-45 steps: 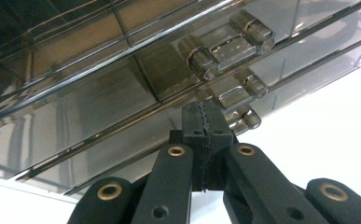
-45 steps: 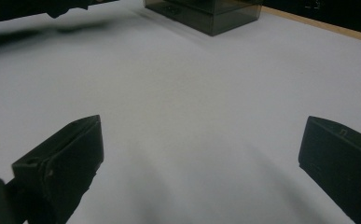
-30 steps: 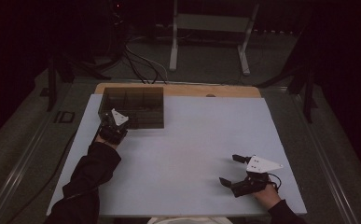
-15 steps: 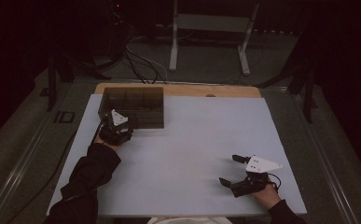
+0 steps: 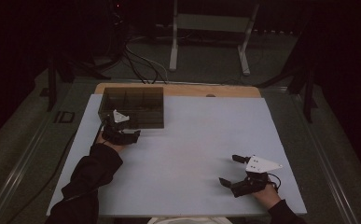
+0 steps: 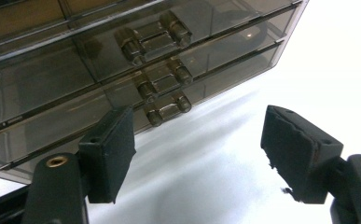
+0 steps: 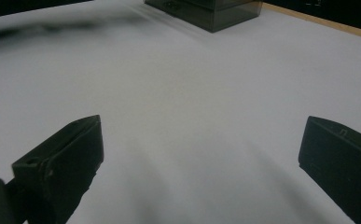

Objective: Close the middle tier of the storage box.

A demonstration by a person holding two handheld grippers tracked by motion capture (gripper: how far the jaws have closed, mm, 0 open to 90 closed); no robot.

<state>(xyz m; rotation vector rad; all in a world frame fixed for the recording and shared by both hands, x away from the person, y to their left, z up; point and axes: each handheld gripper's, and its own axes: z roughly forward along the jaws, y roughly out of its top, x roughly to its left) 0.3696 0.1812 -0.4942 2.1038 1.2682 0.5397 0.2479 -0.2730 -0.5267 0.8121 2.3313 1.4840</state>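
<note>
A dark see-through drawer box (image 5: pixel 134 106) stands at the far left of the white table sheet (image 5: pixel 192 140). In the left gripper view its stacked drawers (image 6: pixel 75 70) show small clear handles (image 6: pixel 152 37). My left gripper (image 5: pixel 134 135) sits on the sheet just in front of the box. Its jaws have just been opening and now stand open (image 6: pixel 201 144) with nothing between them, short of the lowest handle (image 6: pixel 169 109). My right gripper (image 5: pixel 228 169) rests at the near right, wide open (image 7: pixel 201 154) over bare sheet, with the box (image 7: pixel 211 11) far ahead.
A wooden table edge (image 5: pixel 183 89) shows beyond the sheet. Behind the table, cables (image 5: pixel 136 60) and a metal stand (image 5: pixel 206 28) lie on the dark floor. A sleeve (image 5: pixel 89 177) reaches in from the near left.
The left gripper's jaws have opened in front of the drawer box. Both hands have stayed where they were.
</note>
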